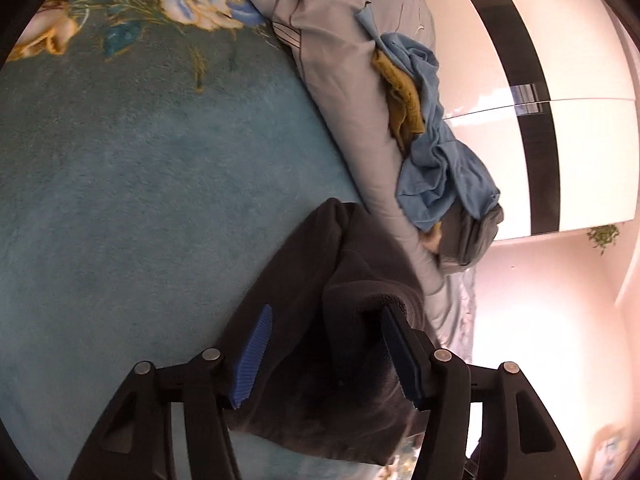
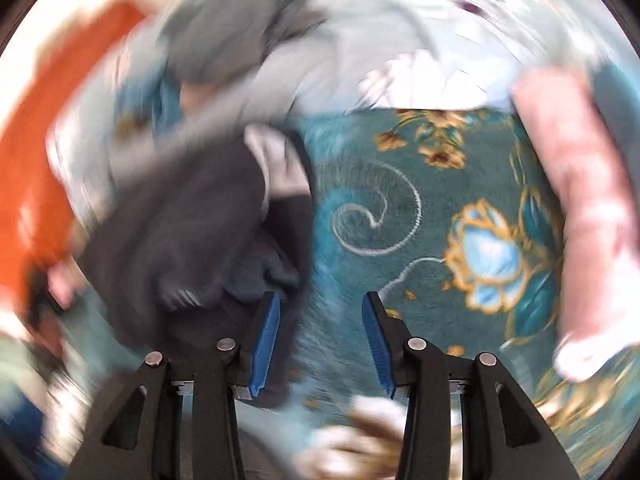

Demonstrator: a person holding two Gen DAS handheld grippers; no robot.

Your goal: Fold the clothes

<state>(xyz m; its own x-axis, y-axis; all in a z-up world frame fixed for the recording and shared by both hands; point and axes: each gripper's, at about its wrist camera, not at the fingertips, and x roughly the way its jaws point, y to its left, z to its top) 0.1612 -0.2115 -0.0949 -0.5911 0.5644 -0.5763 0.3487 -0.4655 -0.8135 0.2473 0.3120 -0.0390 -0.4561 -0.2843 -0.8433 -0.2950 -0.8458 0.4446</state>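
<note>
1. Dark charcoal fleece garment (image 1: 320, 320), folded into a thick soft bundle, lies on the teal plush blanket (image 1: 120, 200), close beside a long pale grey quilt roll (image 1: 344, 92). In the right wrist view the same garment (image 2: 192, 232) sits left of centre, with a pale lining or label showing at one fold; blur hides its outline.
2. Left gripper (image 1: 328, 354): jaws stand well apart, the ribbed blue pads astride the garment. The left pad is clear of the cloth; the right fingertip sits against a raised fold, and I cannot tell whether it presses there. No grip visible.
3. Right gripper (image 2: 320, 344): jaws partly open with only blanket pile between the pads. The garment's edge lies behind the left finger; contact cannot be made out.
4. Right wrist view is heavily smeared. An orange shape (image 2: 36, 160) at left and a pink shape (image 2: 580, 220) at right cannot be identified.
5. On the quilt roll: a crumpled light blue cloth (image 1: 436, 152) over a mustard yellow knit piece (image 1: 404, 100), with a folded grey item (image 1: 472, 236) below them, partly covered.
6. Blanket carries blue and gold flower print (image 2: 492, 256) with white scrolls.
7. Behind the bed: glossy white wardrobe doors (image 1: 592, 140) with a black vertical band, pale wall beyond.
</note>
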